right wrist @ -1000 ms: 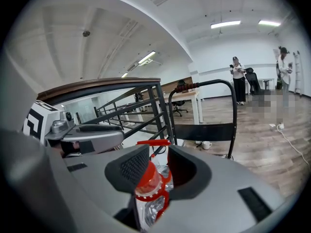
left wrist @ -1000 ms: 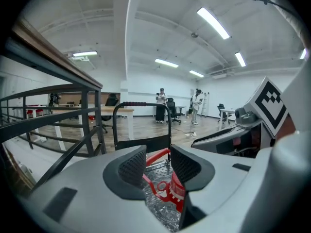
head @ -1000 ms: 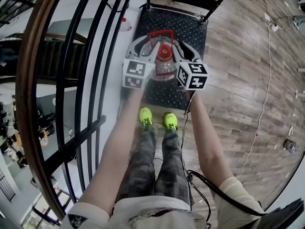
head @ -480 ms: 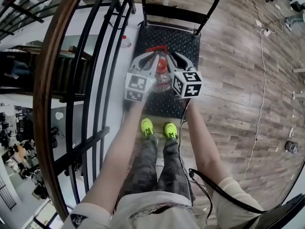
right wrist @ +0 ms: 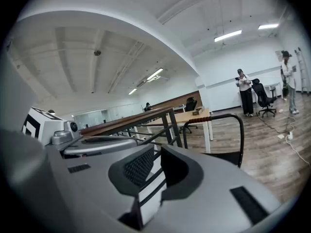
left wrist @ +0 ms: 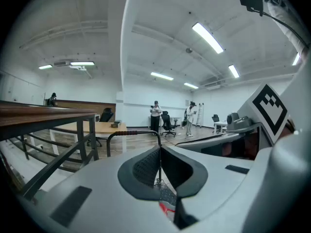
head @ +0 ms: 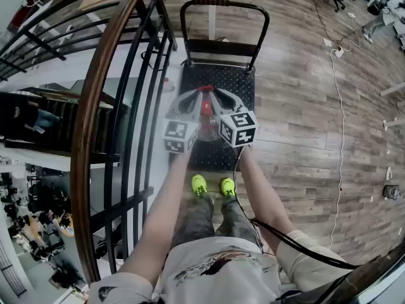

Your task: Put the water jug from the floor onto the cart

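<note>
The water jug point(head: 204, 114), clear with a red cap and red handle, stands upright on the black cart deck point(head: 239, 86). Both grippers hang above it, apart from it. My left gripper point(head: 199, 96) is shut, its pads point(left wrist: 146, 166) meeting with nothing between them; a bit of the jug's red top point(left wrist: 165, 209) shows below. My right gripper point(head: 216, 96) has just been closing; a narrow gap remains between its pads point(right wrist: 138, 169) and nothing is in it. The cart's handle point(head: 221, 3) rises at the far end.
A black railing with a wooden rail point(head: 101, 87) runs close along the left of the cart. Wood floor spreads to the right, with a white cable point(head: 336, 106) across it. The person's green shoes point(head: 212, 185) stand just short of the deck. People and chairs are far off.
Both grippers have lifted up off the jug, which stays on the cart. Their jaws, spread round the jug's neck before, have drawn together. The head camera has risen.
</note>
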The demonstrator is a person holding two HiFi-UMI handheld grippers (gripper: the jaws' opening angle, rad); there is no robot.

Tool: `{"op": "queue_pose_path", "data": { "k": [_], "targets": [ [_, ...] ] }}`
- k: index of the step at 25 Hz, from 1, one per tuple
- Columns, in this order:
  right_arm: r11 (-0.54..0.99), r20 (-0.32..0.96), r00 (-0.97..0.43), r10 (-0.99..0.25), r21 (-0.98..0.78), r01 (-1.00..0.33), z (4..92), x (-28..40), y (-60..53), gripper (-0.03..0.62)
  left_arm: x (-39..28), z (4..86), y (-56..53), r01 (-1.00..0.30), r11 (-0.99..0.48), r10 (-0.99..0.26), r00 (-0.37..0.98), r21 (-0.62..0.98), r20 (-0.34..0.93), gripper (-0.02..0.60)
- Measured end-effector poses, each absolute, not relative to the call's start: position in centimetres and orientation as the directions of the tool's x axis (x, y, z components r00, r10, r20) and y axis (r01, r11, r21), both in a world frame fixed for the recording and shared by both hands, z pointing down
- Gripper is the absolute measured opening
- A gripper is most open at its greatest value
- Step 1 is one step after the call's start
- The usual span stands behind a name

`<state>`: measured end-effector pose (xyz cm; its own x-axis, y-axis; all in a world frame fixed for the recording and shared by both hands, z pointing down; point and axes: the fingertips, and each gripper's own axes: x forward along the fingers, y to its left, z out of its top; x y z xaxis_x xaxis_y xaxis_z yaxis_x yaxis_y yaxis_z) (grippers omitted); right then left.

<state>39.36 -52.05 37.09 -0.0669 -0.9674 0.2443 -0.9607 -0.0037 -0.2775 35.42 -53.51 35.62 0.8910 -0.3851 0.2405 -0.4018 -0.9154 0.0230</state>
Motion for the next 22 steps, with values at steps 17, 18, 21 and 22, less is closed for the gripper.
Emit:
{"op": "queue_pose_path", "data": {
  "k": [17, 18, 21, 22],
  "targets": [
    [0.011, 0.173, -0.051, -0.984, -0.224, -0.974, 28.5, 40.5, -49.8, 0.035, 37.4, 28.9, -50.8, -0.386, -0.922, -0.372, 0.9, 0.019, 0.227, 0.017],
    [0.011, 0.173, -0.051, -0.984, -0.224, -0.975, 28.4, 40.6, -49.7, 0.035, 37.4, 29.0, -50.7, -0.388, -0.922, -0.373, 0.899, 0.02, 0.229, 0.015],
    [0.014, 0.172, -0.054, -0.984, -0.222, -0.975, 28.5, 40.6, -49.4, 0.035, 37.4, 29.2, -50.5, -0.396, -0.918, -0.381, 0.895, 0.017, 0.23, 0.015],
    [0.015, 0.173, -0.055, -0.983, -0.221, -0.975, 28.7, 40.6, -49.4, 0.035, 37.4, 29.2, -50.4, -0.396, -0.918, -0.382, 0.895, 0.016, 0.23, 0.016]
  ]
}}
